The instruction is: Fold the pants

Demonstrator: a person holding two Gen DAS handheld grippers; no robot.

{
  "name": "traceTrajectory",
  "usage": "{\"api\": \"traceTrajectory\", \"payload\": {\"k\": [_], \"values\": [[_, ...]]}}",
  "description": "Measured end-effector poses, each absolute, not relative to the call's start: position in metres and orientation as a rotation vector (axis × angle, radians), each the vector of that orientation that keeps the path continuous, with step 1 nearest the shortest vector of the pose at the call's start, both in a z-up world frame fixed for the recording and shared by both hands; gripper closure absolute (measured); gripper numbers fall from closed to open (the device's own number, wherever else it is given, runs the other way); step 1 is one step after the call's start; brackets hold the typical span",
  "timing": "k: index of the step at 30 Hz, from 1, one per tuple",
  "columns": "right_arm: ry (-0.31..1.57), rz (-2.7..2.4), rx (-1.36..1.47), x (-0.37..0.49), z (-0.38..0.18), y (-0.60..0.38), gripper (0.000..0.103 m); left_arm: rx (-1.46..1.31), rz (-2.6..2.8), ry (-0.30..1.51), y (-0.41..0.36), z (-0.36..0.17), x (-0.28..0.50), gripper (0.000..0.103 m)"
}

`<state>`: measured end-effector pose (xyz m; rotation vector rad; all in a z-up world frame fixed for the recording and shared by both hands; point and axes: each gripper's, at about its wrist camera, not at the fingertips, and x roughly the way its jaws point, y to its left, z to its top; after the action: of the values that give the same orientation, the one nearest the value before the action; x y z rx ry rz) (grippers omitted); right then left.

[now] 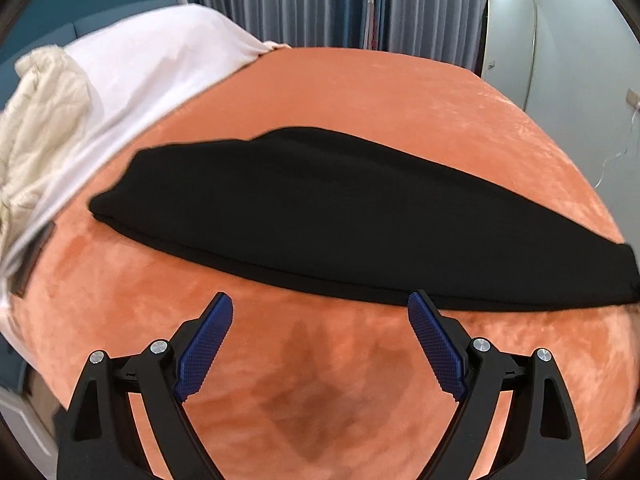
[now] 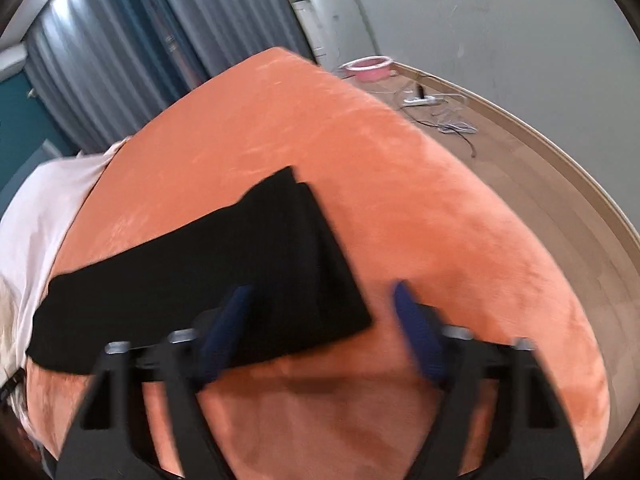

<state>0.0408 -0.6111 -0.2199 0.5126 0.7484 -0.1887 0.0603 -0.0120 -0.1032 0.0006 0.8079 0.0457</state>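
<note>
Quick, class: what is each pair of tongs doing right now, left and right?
Left tongs: open, holding nothing, just short of the black pants.
Right tongs: open, holding nothing, above the near end of the pants; image blurred.

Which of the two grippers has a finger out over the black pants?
The right gripper: its left finger overlaps the pants. The left gripper hangs over bare orange blanket, short of the pants' near edge.

an orange blanket (image 1: 360, 92) covers the bed; a white sheet (image 1: 160, 48) lies at its far left end with a cream quilt (image 1: 44, 120) bunched beside it; grey curtains (image 1: 288, 0) hang behind; a pink bowl (image 2: 370, 67) and a power strip (image 2: 420, 100) sit on the wooden floor (image 2: 520, 168).
</note>
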Motion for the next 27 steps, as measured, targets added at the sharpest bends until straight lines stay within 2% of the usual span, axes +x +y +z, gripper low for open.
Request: {"api": "traceTrajectory", "payload": {"k": [1, 2, 3, 9, 17, 23, 27], "values": [[0.760, -0.179, 0.513, 0.044, -0.223, -0.610, 0.070, 0.016, 0.065, 0.805, -0.007, -0.103, 0.059, 0.016], [0.760, -0.152, 0.538, 0.046, -0.223, -0.608, 0.080, 0.022, 0.080, 0.804, -0.005, -0.103, 0.057, 0.016], [0.755, -0.154, 0.549, 0.044, -0.223, -0.607, 0.081, 0.019, 0.099, 0.806, 0.003, -0.104, 0.056, 0.016], [0.683, -0.111, 0.622, 0.039, -0.195, -0.581, 0.082, -0.091, 0.124, 0.828, 0.052, -0.111, 0.050, 0.016], [0.666, -0.011, 0.481, 0.072, -0.135, -0.476, 0.082, -0.178, 0.081, 0.841, 0.100, -0.113, 0.044, 0.016], [0.683, -0.212, 0.483, 0.066, -0.149, -0.495, 0.082, -0.057, 0.119, 0.808, 0.131, -0.100, 0.052, 0.016], [0.832, -0.472, 0.403, 0.054, -0.177, -0.539, 0.075, -0.013, 0.163, 0.778, 0.151, -0.095, 0.071, 0.016]]}}
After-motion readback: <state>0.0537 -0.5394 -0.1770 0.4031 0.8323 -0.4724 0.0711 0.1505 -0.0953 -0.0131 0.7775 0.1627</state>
